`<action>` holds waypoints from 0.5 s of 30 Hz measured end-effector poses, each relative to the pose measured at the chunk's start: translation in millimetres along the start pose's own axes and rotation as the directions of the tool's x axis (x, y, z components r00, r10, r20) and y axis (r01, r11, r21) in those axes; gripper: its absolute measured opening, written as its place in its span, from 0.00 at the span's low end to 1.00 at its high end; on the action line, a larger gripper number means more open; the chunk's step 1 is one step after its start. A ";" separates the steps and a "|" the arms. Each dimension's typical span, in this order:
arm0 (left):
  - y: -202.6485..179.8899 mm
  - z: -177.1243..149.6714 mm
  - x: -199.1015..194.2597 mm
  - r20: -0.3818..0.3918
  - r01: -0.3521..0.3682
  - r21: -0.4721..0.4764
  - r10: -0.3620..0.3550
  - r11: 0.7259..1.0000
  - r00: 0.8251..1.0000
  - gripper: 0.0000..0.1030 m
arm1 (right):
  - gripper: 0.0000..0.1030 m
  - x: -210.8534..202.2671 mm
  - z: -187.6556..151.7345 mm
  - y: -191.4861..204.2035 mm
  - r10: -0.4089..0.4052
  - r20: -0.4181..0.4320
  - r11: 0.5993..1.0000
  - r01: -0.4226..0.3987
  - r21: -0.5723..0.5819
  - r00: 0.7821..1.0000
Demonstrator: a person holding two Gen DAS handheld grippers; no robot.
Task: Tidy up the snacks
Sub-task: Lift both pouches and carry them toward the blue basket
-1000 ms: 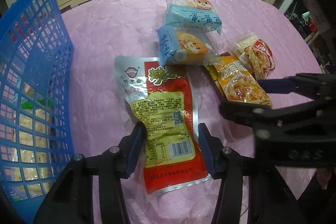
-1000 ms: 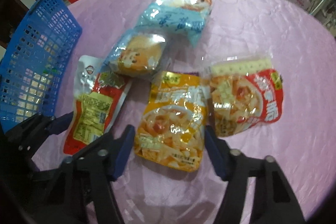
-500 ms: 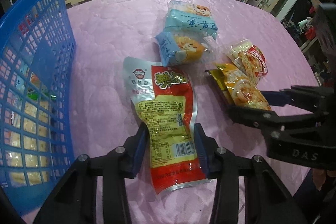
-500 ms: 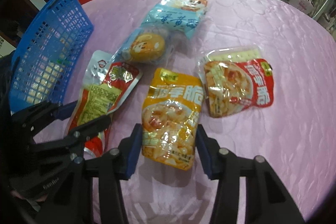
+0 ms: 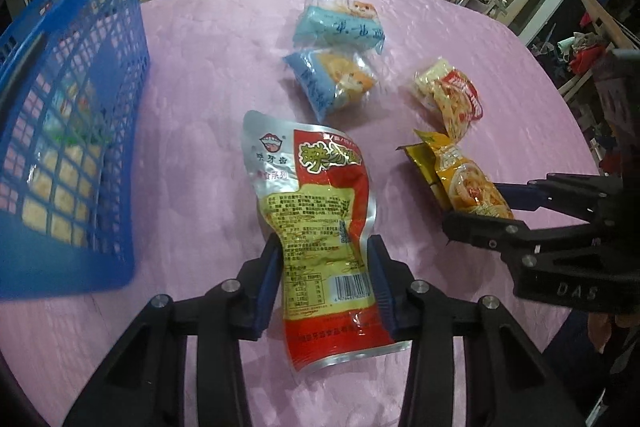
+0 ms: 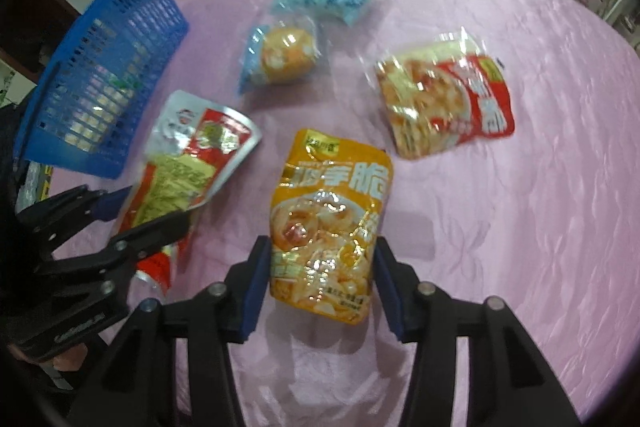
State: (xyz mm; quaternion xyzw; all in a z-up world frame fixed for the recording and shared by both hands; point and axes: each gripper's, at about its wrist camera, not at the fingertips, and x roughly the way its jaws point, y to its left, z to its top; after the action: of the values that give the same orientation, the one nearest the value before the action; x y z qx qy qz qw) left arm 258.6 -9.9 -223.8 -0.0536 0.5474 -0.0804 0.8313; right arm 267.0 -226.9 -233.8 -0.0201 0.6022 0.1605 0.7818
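My left gripper [image 5: 326, 277] is shut on a red and silver snack pouch [image 5: 316, 211] and holds it above the pink table [image 5: 208, 75]. My right gripper [image 6: 320, 283] is shut on an orange snack pouch [image 6: 332, 223], also lifted; it also shows in the left wrist view [image 5: 464, 183]. The red pouch shows in the right wrist view [image 6: 188, 171]. A blue basket [image 5: 68, 131] with a packet inside stands at the left.
Two light blue cake packets [image 5: 340, 27] [image 5: 332, 83] lie at the table's middle back. A red and clear snack packet [image 6: 444, 99] lies at the right. Cabinets and shelves stand beyond the table's far edge.
Both grippers have closed on their pouches and risen, lifting them off the table. The other packets have not moved.
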 end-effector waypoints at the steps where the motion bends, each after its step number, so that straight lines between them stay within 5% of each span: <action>1: -1.6 -0.9 0.4 -0.003 -0.001 0.001 0.001 1.000 1.000 0.38 | 0.60 2.5 1.2 -0.8 0.001 -0.009 1.000 -0.001 0.007 1.000; 6: -0.5 4.3 0.3 -0.009 -0.011 0.008 0.011 1.000 1.000 0.38 | 0.68 11.6 18.6 5.1 -0.017 -0.032 1.000 0.017 0.010 0.999; 15: 0.3 15.1 3.7 0.003 -0.025 0.009 0.025 1.000 1.000 0.38 | 0.61 20.9 45.0 10.9 -0.080 -0.020 0.996 0.081 0.038 0.997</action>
State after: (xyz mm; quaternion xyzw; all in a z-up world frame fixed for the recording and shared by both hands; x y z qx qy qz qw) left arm 274.0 -10.3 -221.2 -0.0432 0.5464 -0.0725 0.8333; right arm 310.7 -201.7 -239.6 -0.0306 0.6110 0.1170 0.7823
